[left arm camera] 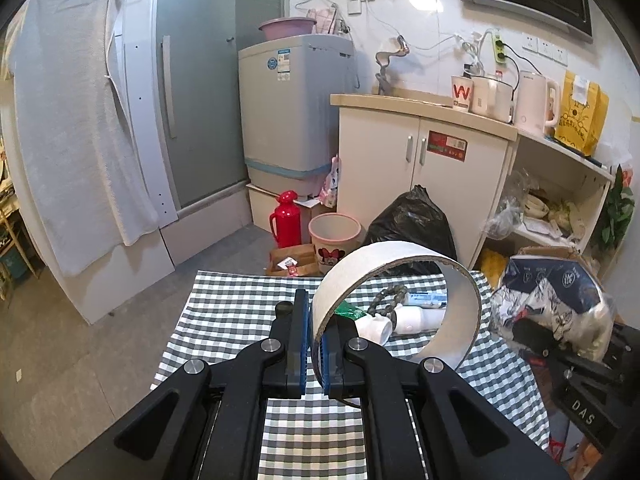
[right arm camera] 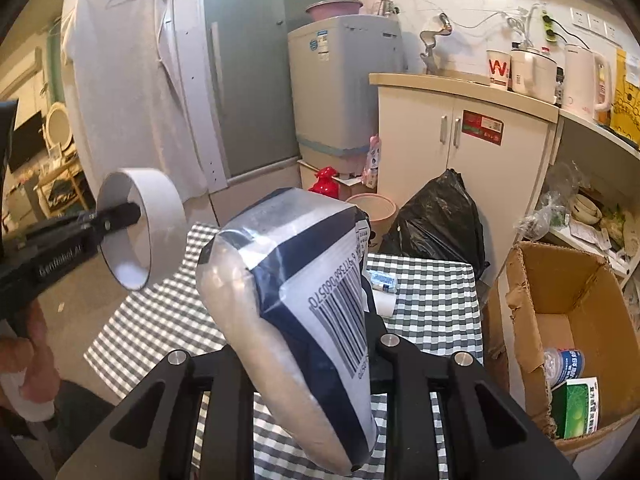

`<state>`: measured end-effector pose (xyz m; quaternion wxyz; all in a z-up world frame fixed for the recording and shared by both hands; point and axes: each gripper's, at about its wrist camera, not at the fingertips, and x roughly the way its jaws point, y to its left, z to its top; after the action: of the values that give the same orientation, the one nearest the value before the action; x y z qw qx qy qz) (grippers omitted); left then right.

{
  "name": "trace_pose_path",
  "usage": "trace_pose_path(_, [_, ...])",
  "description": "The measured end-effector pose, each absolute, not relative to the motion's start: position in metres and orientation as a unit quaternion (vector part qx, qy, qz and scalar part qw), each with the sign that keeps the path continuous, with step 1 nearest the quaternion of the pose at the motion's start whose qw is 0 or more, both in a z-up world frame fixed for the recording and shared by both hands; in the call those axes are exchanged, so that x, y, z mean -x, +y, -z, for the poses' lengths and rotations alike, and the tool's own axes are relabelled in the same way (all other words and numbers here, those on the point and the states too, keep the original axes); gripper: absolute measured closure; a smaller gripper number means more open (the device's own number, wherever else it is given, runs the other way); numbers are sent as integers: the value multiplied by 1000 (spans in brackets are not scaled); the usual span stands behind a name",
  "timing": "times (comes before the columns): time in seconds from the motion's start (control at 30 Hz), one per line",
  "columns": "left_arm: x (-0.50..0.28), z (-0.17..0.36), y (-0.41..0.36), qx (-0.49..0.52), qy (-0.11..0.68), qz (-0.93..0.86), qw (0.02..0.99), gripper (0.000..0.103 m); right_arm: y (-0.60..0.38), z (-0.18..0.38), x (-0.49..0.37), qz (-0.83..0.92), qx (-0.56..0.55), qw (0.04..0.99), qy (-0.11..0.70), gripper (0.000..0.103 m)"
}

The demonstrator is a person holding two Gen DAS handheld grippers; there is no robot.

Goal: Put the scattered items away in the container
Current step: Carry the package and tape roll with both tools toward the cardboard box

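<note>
A grey top-loading washing machine stands against the white tiled wall. On top of it sits a pink plastic basin. To its left is a frosted grey sliding door, and further left a pale towel on a wire hanger. To its right stands a cream two-door cabinet with white kettles on its top. In front of the machine, on the grey tiled floor, are a red thermos flask and a black rubbish bag.
</note>
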<state>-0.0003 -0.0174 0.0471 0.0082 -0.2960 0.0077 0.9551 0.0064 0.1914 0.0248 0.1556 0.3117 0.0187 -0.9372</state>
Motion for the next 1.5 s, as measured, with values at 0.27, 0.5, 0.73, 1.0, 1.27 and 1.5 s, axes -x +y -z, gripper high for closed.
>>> trace_pose_path(0.27, [3,-53,2,296,12,-955,9,98,217,-32,-11,942,-298,152,12,81])
trace_pose_path(0.5, [14,-57,31,295,12,-955,34,98,244,-44,-11,949,-288,125,12,81])
trace_pose_path(0.73, [27,-62,67,292,18,-954,69,98,278,-55,-9,956,-282,84,8,81])
trace_pose_path(1.0, [39,-64,115,291,28,-949,116,98,316,-65,-10,961,-274,39,4,81])
trace_pose_path(1.27, [46,-62,162,292,44,-943,156,98,355,-68,-12,962,-273,-5,-5,81])
trace_pose_path(1.5, [47,-61,194,292,54,-938,179,98,388,-66,-18,961,-275,-33,-14,81])
